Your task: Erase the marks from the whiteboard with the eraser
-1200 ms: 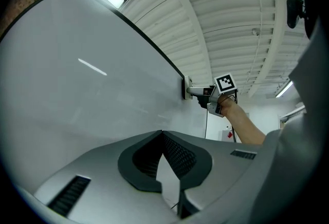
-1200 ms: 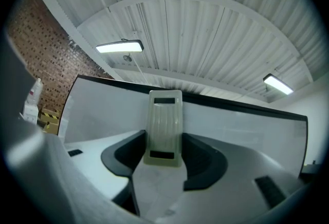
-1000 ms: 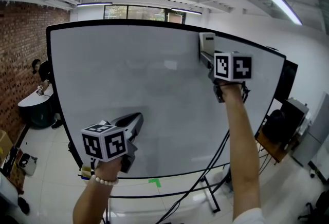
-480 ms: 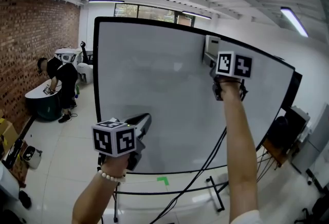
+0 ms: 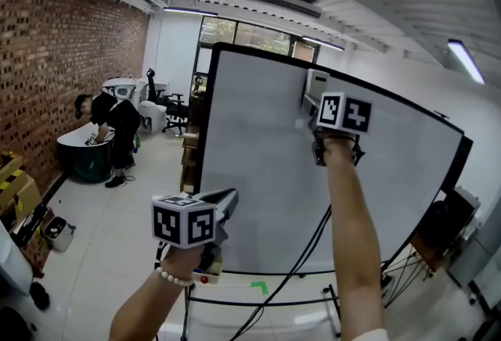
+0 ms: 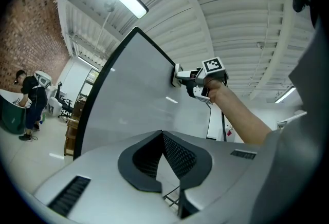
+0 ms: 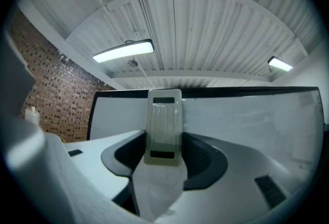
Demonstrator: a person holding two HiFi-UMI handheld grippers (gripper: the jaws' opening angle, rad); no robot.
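Clamped in right gripper (image 7: 164,153), upper centre of head view: pale rectangular plastic eraser (image 7: 164,120), flat against large black-framed whiteboard (image 5: 258,152); left gripper (image 6: 162,135) lower left, jaws together, empty; no marks visible on board; likely almost finished.

To your left, a red brick wall (image 5: 70,58) runs back to a person in dark clothes (image 5: 115,122) bending over a dark round tub (image 5: 82,161). Ahead of you, a green tape mark (image 5: 258,285) lies on the white tiled floor (image 5: 117,230). A long tube light (image 5: 466,62) glows overhead.

Eraser (image 5: 315,83) half hidden behind right gripper (image 5: 315,103), whiteboard (image 5: 258,175) partly behind forearm (image 5: 350,230)
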